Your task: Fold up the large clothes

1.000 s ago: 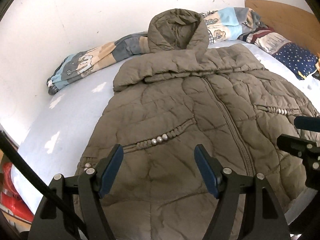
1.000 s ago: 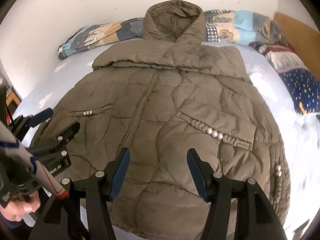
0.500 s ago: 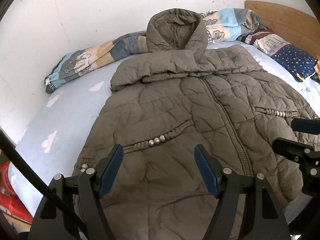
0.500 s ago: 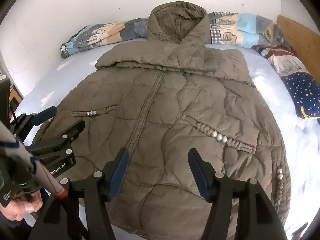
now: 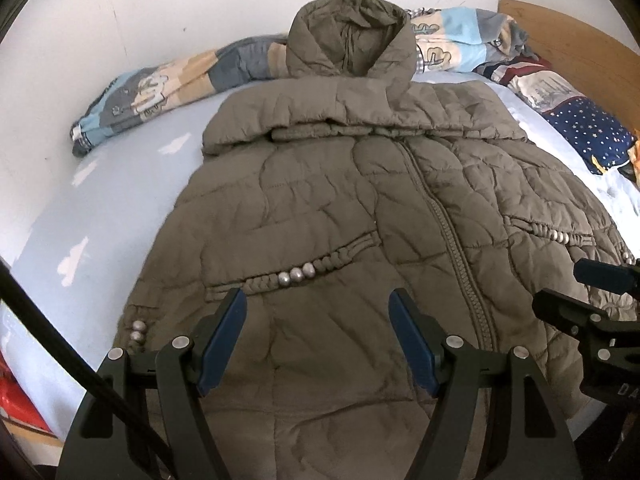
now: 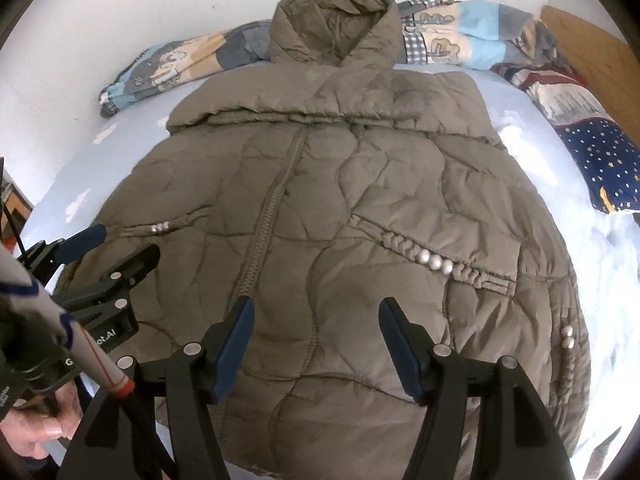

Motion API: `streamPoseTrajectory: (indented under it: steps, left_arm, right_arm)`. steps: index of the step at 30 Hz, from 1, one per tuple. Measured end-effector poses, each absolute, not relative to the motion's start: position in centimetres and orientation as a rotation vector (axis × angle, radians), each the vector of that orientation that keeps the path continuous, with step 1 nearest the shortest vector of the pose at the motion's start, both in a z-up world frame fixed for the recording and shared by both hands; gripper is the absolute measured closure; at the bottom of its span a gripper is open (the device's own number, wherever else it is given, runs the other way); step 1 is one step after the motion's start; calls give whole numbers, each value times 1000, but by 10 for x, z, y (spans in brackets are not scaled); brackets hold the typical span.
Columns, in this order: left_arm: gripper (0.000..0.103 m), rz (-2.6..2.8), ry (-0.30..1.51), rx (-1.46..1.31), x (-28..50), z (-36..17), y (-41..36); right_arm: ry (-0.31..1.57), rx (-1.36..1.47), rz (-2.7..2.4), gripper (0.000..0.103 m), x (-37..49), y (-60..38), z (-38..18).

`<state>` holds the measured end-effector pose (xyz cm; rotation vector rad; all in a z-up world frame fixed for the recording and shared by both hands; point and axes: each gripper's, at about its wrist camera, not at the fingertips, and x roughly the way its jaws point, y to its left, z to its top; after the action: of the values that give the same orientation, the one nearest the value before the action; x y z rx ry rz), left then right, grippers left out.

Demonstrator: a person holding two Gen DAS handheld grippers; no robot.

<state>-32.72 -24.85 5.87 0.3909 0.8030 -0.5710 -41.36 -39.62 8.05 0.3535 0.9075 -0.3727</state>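
Note:
An olive-brown quilted hooded jacket (image 5: 320, 208) (image 6: 332, 208) lies front up and zipped on a pale blue bed sheet (image 5: 120, 184), its hood (image 5: 352, 36) against the wall. A padded fold runs across the chest below the hood. My left gripper (image 5: 318, 300) hovers open over the lower left front, just below the beaded pocket trim (image 5: 296, 274). My right gripper (image 6: 316, 306) hovers open over the lower right front, with nothing between its fingers. Each gripper also shows in the other's view: the right gripper (image 5: 576, 288) and the left gripper (image 6: 124, 242).
A rolled patterned quilt (image 5: 160, 88) lies along the white wall behind the hood. Patterned and star-print pillows (image 5: 588, 128) sit at the right by a wooden headboard (image 5: 568, 28). Something red (image 5: 20, 404) lies beside the bed's left edge. A person's hand (image 6: 36, 428) holds the left gripper's handle.
Both views have tilted slightly, showing a little more of the bed's left side. The jacket lies as before and both grippers stay open above its lower part.

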Motion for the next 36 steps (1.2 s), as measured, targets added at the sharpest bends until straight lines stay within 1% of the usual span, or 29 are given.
streamPoseTrajectory:
  steps: [4, 11, 13, 16, 18, 22, 28, 32, 35, 36]
  left_arm:
    - [31, -576, 841, 414, -327, 49, -251]
    - [31, -576, 896, 460, -327, 30, -253]
    - [31, -576, 908, 471, -327, 26, -253]
    - [31, -577, 894, 470, -325, 33, -251]
    - [31, -596, 853, 447, -320, 53, -252]
    - [31, -618, 807, 415, -294, 86, -261]
    - [30, -609, 866, 371, -213, 113, -296]
    - [30, -592, 879, 273, -166, 111, -307]
    - [30, -601, 929, 229, -146, 104, -309]
    - [31, -593, 918, 230, -143, 104, -308]
  right_arm:
    - [943, 361, -410, 29, -409, -397, 76]
    - [1002, 287, -413, 29, -403, -385, 62]
    - [1013, 263, -418, 27, -403, -383, 58]
    - [1005, 261, -406, 27, -406, -384, 58]
    - [969, 304, -383, 27, -410, -389, 64]
    - [896, 371, -352, 27, -420, -403, 84]
    - [849, 472, -330, 27, -413, -440, 125]
    - [796, 543, -344, 27, -389, -477, 172]
    - [758, 544, -358, 27, -353, -507, 209]
    - [756, 540, -366, 27, -336, -518, 220]
